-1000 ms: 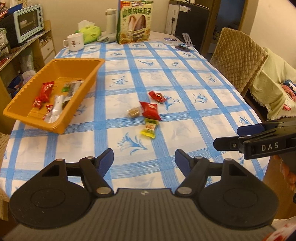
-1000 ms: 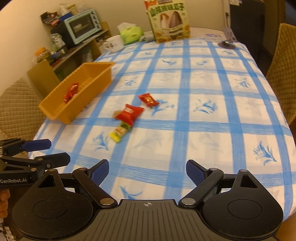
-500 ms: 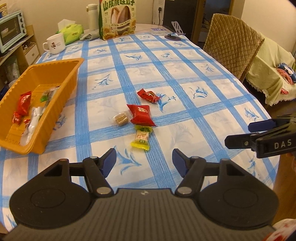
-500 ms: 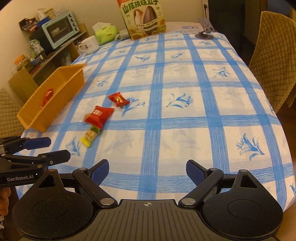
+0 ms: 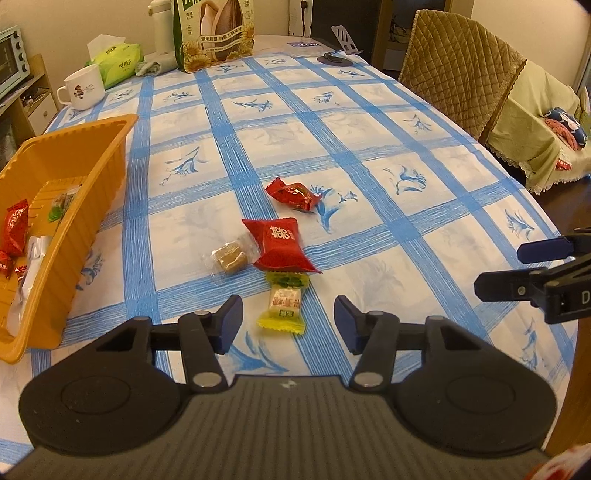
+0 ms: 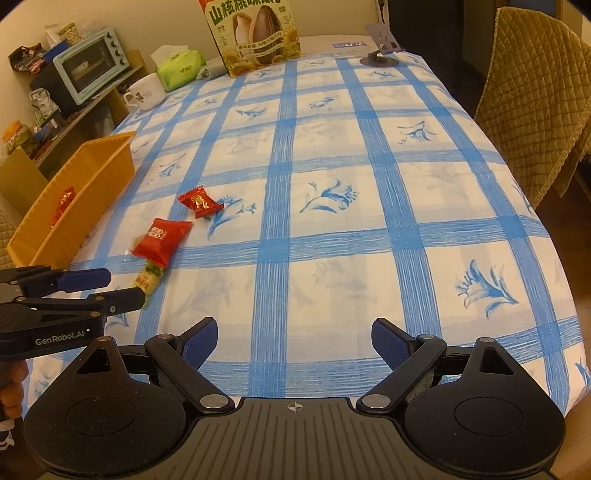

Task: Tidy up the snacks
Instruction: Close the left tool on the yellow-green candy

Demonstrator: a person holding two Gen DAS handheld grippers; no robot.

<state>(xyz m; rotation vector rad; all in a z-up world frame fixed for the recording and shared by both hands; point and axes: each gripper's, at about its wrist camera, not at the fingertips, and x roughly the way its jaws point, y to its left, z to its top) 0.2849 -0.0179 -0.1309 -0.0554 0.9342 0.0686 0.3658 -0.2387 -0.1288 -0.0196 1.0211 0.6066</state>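
Observation:
Several loose snacks lie mid-table: a yellow-green candy [image 5: 283,303], a large red packet [image 5: 277,244], a small brown clear-wrapped sweet [image 5: 229,255] and a small red candy [image 5: 294,195]. My left gripper [image 5: 288,320] is open, its fingers either side of the yellow-green candy, just above it. An orange basket [image 5: 96,177] at the left holds several wrapped snacks. My right gripper [image 6: 293,341] is open and empty over the table's near edge, right of the snacks [image 6: 160,242]. The left gripper also shows in the right wrist view [image 6: 110,288].
A sunflower-seed bag [image 5: 216,33], a white mug [image 5: 83,90], a green tissue pack [image 5: 118,62] and a phone stand [image 5: 338,55] stand at the table's far end. A quilted chair [image 5: 458,62] is on the right. A toaster oven [image 6: 90,70] sits on a shelf to the left.
My left gripper has moved forward and down toward the snacks, so the yellow-green candy now lies between its open fingers. The right gripper has shifted right and forward, staying open.

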